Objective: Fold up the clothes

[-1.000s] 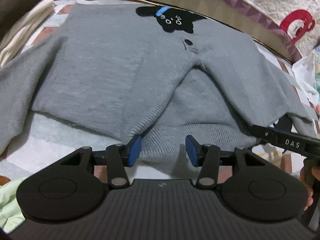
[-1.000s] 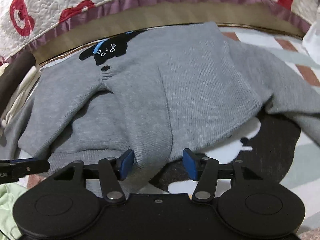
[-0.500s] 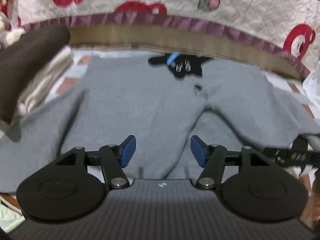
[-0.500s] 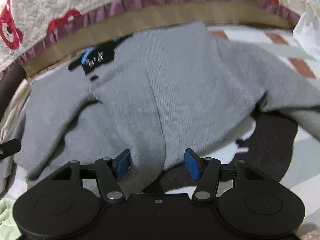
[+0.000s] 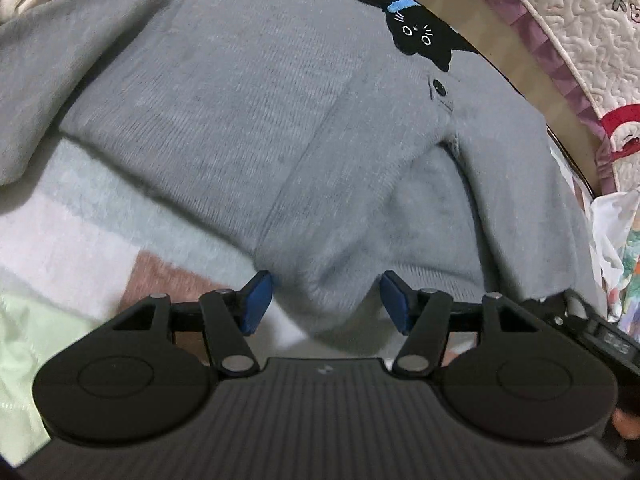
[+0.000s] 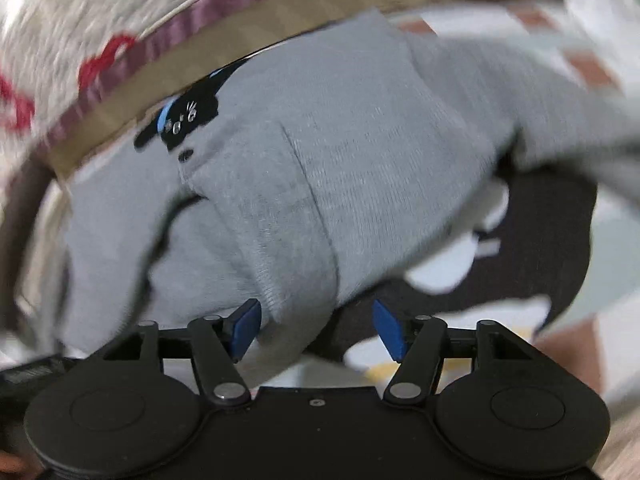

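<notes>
Two claws: both are standing wide apart at the pads, neither gripping anything.
Left claw (image 5: 324, 302): it is hovering at the near hem of the sweater (image 5: 280, 112), a hem corner lying between its blue pads (image 5: 256, 300) without being pinched.
Right claw (image 6: 316, 330): its jaws are spread; a hanging fold of the sweater (image 6: 340, 168) is sitting just inside its left pad (image 6: 244, 330), contact unclear because of blur.
Sweater: grey knit, lying spread ahead of both claws, one front panel overlapping the other, sleeves trailing outward.
Cat patch (image 5: 416, 28): black with a blue collar, lying at the far end of the sweater, beyond the left claw.
Button (image 5: 440, 89): dark, sitting just nearer than the patch.
Blanket (image 5: 80, 216): checked, lying under the sweater, showing to the left of the left claw.
Dark cloth (image 6: 552, 240): black with white shapes, lying ahead-right of the right claw, partly under the sweater.
Quilt (image 5: 580, 40): cream with red figures, rising beyond the sweater's far edge.
</notes>
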